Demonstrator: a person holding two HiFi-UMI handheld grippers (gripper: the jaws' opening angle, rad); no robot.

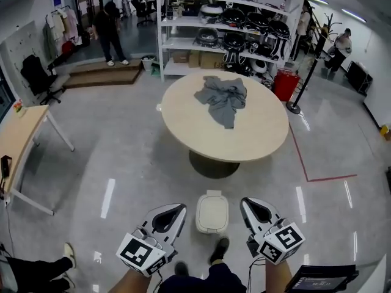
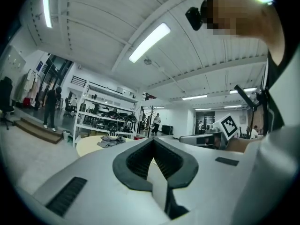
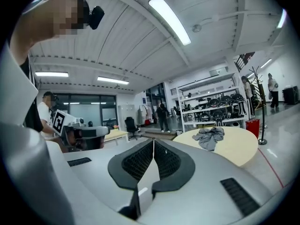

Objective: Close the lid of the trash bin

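Note:
In the head view a small white trash bin (image 1: 212,212) stands on the grey floor just past the person's shoes, its lid lying flat on top. My left gripper (image 1: 181,208) is held to the bin's left and my right gripper (image 1: 245,202) to its right, both apart from it. Both are shut with nothing between the jaws. The two gripper views tilt up toward the ceiling, and the bin does not show in them. There the left gripper (image 2: 153,139) and the right gripper (image 3: 153,139) each have their pads meeting at the tips.
A round beige table (image 1: 256,133) with a grey cloth (image 1: 223,99) stands beyond the bin. Behind it are shelves (image 1: 232,23) and a red container (image 1: 285,84). A wooden desk (image 1: 18,133) is at the left. A person (image 1: 110,32) stands far back.

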